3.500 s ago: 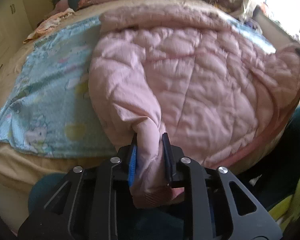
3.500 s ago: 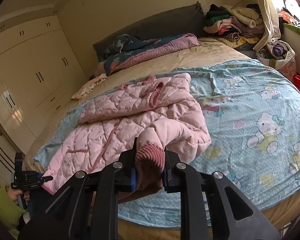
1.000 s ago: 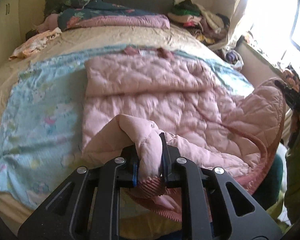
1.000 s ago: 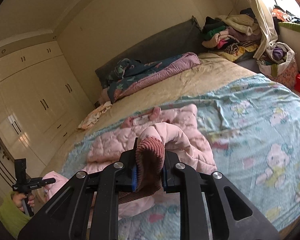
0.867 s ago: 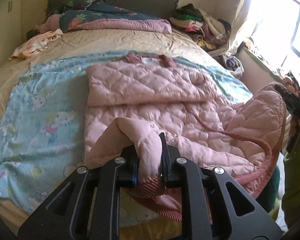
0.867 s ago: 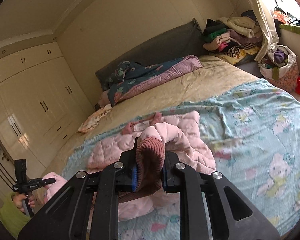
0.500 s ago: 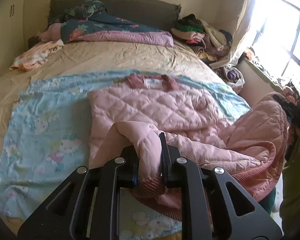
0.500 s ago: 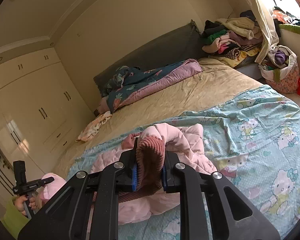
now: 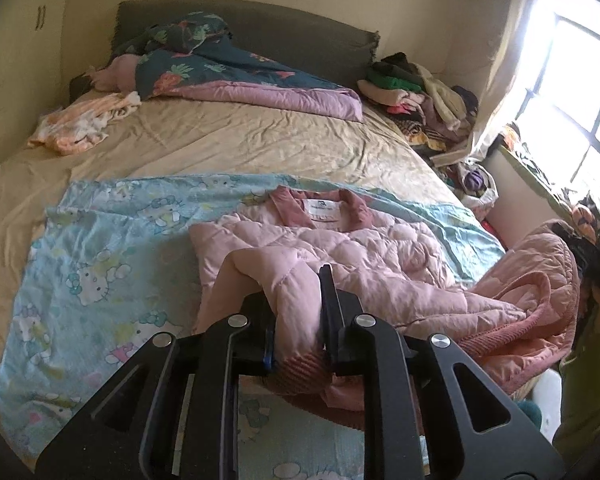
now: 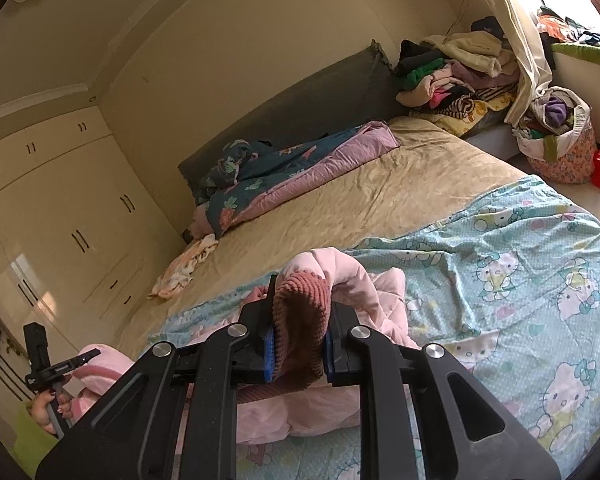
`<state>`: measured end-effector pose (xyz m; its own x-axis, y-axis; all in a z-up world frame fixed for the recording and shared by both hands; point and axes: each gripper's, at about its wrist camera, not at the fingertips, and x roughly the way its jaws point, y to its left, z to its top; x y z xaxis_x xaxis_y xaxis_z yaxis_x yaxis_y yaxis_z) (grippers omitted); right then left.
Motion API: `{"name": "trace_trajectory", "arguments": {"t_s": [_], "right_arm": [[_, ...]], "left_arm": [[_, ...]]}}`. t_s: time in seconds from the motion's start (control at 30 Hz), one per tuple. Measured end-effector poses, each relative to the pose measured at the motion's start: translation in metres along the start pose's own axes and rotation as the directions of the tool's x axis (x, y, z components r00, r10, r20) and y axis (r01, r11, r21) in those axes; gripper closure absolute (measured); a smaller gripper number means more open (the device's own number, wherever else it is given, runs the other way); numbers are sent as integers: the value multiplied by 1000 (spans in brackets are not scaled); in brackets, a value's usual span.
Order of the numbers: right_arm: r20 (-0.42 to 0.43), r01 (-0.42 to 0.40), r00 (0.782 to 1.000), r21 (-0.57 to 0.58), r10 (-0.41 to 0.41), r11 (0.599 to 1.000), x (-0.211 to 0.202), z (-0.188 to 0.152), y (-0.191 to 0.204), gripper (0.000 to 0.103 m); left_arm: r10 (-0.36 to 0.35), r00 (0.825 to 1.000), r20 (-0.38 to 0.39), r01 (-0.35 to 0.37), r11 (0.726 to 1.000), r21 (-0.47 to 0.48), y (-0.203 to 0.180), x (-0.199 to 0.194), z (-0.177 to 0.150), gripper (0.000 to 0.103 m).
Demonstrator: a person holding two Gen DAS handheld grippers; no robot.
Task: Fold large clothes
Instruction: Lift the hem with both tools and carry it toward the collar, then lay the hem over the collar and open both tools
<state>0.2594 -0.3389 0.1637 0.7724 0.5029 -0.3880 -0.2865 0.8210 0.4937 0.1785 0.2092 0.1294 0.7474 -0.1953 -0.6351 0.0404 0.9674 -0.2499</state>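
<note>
A pink quilted jacket (image 9: 340, 248) lies on a light-blue cartoon-print sheet (image 9: 100, 264) on the bed, collar toward the headboard. My left gripper (image 9: 298, 316) is shut on the jacket's lower edge, a pink fold with ribbed trim bunched between the pads. My right gripper (image 10: 298, 320) is shut on a ribbed dusty-rose cuff (image 10: 300, 304) of the jacket, raised above the sheet (image 10: 520, 280). Each wrist view shows the other gripper at its edge, held in a hand with a green sleeve. The lifted hem (image 9: 540, 280) droops between both grippers.
Beige bedsheet (image 9: 240, 140) reaches to a dark headboard with a rumpled dark floral quilt (image 9: 228, 68). A pile of clothes (image 9: 412, 88) sits at the bed's far right corner by the window. A laundry bag (image 10: 556, 140) stands on the floor; wardrobes (image 10: 60, 208) line the left wall.
Both grippers have risen and moved toward the head of the bed, carrying the jacket's lower part over its upper part. More of the blue sheet shows near the front.
</note>
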Motion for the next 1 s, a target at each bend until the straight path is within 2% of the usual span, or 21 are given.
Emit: {"name": "trace_trajectory", "arguments": {"t_s": [0.43, 0.7, 0.9, 1.0], "right_arm": [[-75, 58, 996, 48, -54, 997, 79, 21, -24, 86], [-131, 87, 988, 48, -80, 995, 137, 26, -43, 83], [-171, 91, 982, 78, -77, 993, 176, 26, -59, 74], [-176, 69, 983, 114, -48, 991, 191, 25, -69, 63]], "left_arm": [[96, 995, -19, -97, 995, -35, 24, 62, 21, 89], [144, 987, -70, -149, 986, -73, 44, 117, 32, 88], [145, 983, -116, -157, 982, -102, 59, 151, 33, 88], [139, 981, -132, -155, 981, -118, 65, 165, 32, 87]]}}
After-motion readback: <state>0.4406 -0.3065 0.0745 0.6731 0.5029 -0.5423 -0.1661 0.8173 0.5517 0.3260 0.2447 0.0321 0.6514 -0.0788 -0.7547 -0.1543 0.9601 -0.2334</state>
